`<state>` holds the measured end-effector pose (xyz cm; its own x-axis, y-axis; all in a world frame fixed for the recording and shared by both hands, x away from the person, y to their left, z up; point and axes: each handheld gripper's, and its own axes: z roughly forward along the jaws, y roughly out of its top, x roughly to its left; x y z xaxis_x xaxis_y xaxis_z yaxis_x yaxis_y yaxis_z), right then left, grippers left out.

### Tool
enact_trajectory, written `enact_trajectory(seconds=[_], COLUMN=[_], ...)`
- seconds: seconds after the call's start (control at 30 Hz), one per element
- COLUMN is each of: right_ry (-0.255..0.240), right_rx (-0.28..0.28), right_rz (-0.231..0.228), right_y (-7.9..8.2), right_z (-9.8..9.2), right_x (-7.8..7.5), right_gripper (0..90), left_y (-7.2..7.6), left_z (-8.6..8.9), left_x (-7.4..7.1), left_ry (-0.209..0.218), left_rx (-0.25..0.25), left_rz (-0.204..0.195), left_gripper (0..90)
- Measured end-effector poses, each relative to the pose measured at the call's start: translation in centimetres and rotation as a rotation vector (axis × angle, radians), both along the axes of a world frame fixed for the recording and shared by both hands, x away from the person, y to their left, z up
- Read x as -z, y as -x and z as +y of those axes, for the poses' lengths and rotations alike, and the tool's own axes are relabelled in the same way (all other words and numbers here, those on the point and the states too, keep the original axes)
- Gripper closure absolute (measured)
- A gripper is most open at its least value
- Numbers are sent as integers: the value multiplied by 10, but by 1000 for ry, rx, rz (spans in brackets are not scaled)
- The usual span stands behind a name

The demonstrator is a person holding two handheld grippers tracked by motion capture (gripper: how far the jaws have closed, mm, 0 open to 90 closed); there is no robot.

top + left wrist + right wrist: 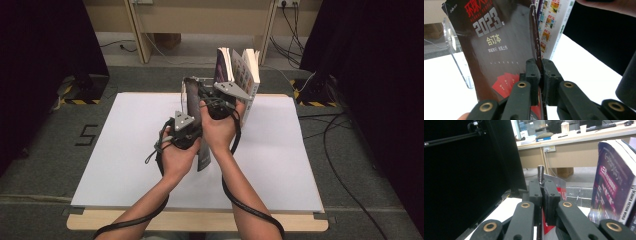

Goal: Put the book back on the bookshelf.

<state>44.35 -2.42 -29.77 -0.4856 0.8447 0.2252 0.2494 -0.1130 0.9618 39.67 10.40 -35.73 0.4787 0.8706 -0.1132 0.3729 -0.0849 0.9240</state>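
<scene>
Dark magazine (506, 50) top and bottom beyond the frame edge; small cover print illegible.

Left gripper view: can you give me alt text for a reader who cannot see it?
The left gripper is shut on the edge of a dark magazine whose cover bears "2023" and red cards. A clear plastic stand rises behind it at the left, and a book with colourful pages stands at the right on the white table.

Counter (125, 165): open white surface left, right and near side of both hands. Far middle blocked: upright books (240, 70) stand just behind the right tool (220, 102), clear acrylic stand (456, 50) beside the dark magazine (504, 50). Black curtains flank both sides.
</scene>
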Motion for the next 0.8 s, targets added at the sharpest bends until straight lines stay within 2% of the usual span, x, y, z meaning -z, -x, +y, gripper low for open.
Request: enact_trajectory(seconds=[0.13, 0.2, 0.3, 0.4, 0.57, 0.63, 0.8], right_ry=[13, 17, 26, 11, 6, 26, 26], right_rx=[-18, -42, -71, -89, -84, -80, -61], right_rz=[1, 12, 8, -6, -12, -1, 25], right_y=[-2, -3, -2, 2, 9, 10, 16], right_z=[2, 1, 1, -4, -21, -28, -50], right_x=[0, -1, -2, -3, -1, 4, 16], right_gripper=[807, 741, 616, 551, 530, 535, 539], left_y=[1, 1, 0, -2, -2, -1, 0], left_z=[9, 14, 19, 23, 30, 33, 39], left_x=[2, 3, 1, 0, -2, -3, -7], left_ry=[21, 22, 41, 56, 55, 62, 62], left_rx=[-29, -45, -47, -57, -50, -54, -60], left_rz=[-4, -17, -14, -17, -31, -39, -56], left_gripper=[867, 871, 872, 873, 873, 873, 874])
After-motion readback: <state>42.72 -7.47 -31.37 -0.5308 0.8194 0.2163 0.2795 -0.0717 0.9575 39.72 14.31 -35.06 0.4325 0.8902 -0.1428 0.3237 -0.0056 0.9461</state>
